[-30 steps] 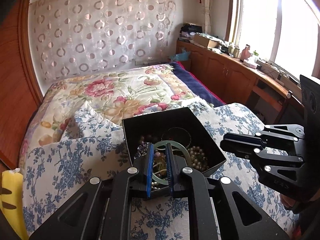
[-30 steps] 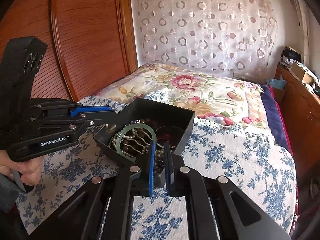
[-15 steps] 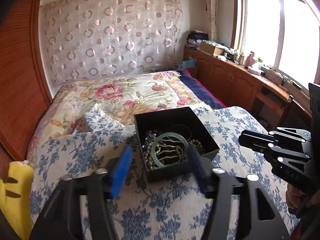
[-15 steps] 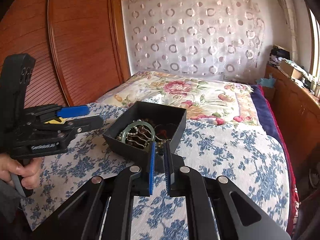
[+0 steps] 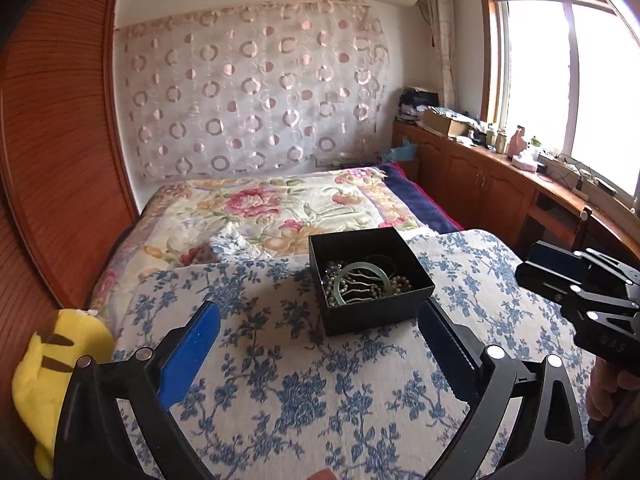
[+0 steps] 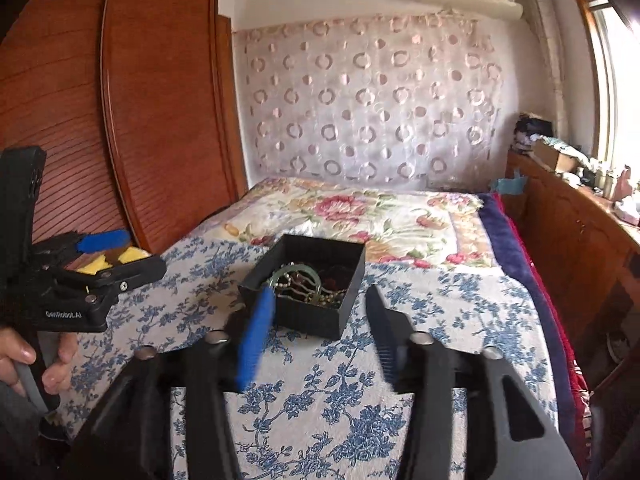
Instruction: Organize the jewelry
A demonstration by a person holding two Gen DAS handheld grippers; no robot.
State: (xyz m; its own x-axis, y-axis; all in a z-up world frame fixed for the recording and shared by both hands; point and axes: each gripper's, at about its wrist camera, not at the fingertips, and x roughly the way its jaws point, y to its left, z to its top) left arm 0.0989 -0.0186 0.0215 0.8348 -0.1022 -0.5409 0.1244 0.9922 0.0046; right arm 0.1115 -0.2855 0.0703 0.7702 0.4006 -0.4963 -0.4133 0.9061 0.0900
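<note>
Both tongs, left gripper (image 5: 320, 328) and right gripper (image 6: 318, 320), are opening with nothing between their jaws. Ahead of them, untouched, the black box (image 5: 376, 312) sits on the floral blanket (image 5: 280, 392), a green bangle (image 5: 362, 282) and beads inside.

Right wrist view: an open black box of jewelry on a blue-flowered bedspread, framed by two opening grippers.

The right gripper (image 6: 320, 320) fills the foreground, its jaws opening and blurred, a blue pad on one finger and a dark pad on the other, nothing between them; beyond them the black box (image 6: 308, 316) sits on the blue-flowered bedspread (image 6: 360, 400). Inside the box a pale green bangle (image 6: 296, 270) lies on a tangle of beads and chains (image 6: 324, 298). At the left edge a hand (image 6: 24, 364) grips the left gripper (image 6: 120, 250), whose blue-padded finger stands apart from its dark lower one. Behind lie a floral quilt (image 6: 360, 208), a reddish wooden wardrobe (image 6: 152, 112) and a curtain with circles (image 6: 368, 104).
</note>
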